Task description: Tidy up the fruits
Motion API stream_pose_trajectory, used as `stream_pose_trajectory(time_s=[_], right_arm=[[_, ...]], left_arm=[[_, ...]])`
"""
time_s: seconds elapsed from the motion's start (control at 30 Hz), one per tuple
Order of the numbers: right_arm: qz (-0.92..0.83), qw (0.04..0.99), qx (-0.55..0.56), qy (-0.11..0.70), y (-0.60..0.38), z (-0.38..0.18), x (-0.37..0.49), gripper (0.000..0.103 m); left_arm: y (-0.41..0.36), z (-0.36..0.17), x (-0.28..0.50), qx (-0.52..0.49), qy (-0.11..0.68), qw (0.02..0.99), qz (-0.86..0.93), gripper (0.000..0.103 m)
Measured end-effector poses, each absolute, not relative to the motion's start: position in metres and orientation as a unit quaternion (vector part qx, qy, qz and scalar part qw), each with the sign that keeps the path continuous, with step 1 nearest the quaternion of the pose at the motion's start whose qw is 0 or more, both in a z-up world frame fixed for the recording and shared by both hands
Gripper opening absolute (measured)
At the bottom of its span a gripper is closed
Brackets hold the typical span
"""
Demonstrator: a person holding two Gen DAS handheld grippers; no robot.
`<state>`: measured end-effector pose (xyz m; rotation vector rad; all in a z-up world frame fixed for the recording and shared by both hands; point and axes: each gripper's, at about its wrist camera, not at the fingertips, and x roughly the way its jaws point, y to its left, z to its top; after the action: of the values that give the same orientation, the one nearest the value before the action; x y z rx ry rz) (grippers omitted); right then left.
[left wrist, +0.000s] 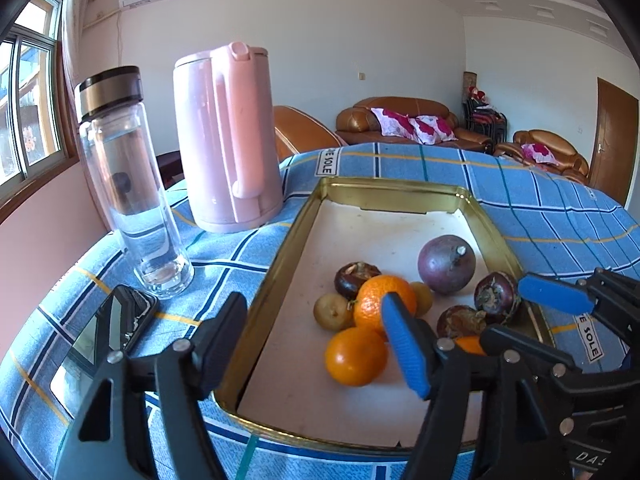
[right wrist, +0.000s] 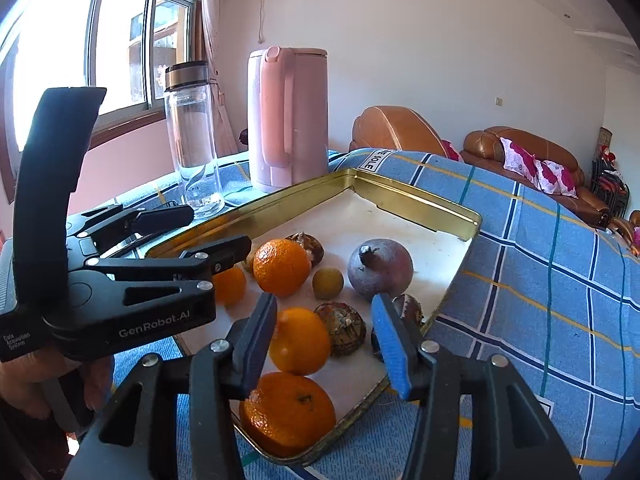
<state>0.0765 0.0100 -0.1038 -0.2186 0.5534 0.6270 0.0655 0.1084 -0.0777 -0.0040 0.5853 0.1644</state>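
Observation:
A gold-rimmed tin tray (left wrist: 400, 186) (right wrist: 420, 200) on the blue checked cloth holds several fruits. Among them are oranges (left wrist: 355, 356), a big purple fruit (left wrist: 446, 264) (right wrist: 380, 266), dark brown fruits (left wrist: 496, 292) (right wrist: 340, 328) and small tan ones (left wrist: 332, 312) (right wrist: 327, 283). My left gripper (left wrist: 316, 344) (right wrist: 220, 228) stands open over the tray's left rim, touching no fruit. My right gripper (right wrist: 324, 344) (left wrist: 504, 312) is open at the tray's near right corner. A blurred orange (right wrist: 299, 340) sits between its fingers, clear of the blue pad (right wrist: 390, 340). Another orange (right wrist: 288, 414) lies just below.
A pink kettle (left wrist: 228, 140) (right wrist: 286, 120) and a glass bottle (left wrist: 128, 184) (right wrist: 194, 136) stand left of the tray. A phone (left wrist: 108, 328) lies at the near left. A hand (right wrist: 24, 380) holds the left gripper. Sofas stand beyond the table.

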Motion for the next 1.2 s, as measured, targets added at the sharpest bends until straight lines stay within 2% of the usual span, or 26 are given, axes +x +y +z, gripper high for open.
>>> stream_pose_trajectory(time_s=[0.17, 0.3, 0.47, 0.77, 1.2], right_arm=[[0.277, 0.920, -0.098, 0.261, -0.004, -0.099, 0.071, 0.056], [0.248, 0.932, -0.084, 0.250, -0.020, -0.089, 0.063, 0.064], [0.218, 0.946, -0.074, 0.227, -0.040, -0.068, 0.048, 0.070], [0.197, 0.958, -0.072, 0.195, -0.055, -0.046, 0.024, 0.077], [0.185, 0.963, -0.064, 0.188, -0.070, -0.042, 0.017, 0.079]], left_arm=[[0.104, -0.070, 0.057, -0.005, 0.272, 0.959, 0.076, 0.079], [0.099, -0.057, 0.046, -0.004, 0.249, 0.966, 0.075, 0.096], [0.092, -0.038, 0.032, -0.005, 0.222, 0.973, 0.066, 0.101], [0.078, -0.018, 0.011, 0.004, 0.191, 0.980, 0.054, 0.103], [0.066, -0.016, 0.009, 0.015, 0.190, 0.980, 0.054, 0.103]])
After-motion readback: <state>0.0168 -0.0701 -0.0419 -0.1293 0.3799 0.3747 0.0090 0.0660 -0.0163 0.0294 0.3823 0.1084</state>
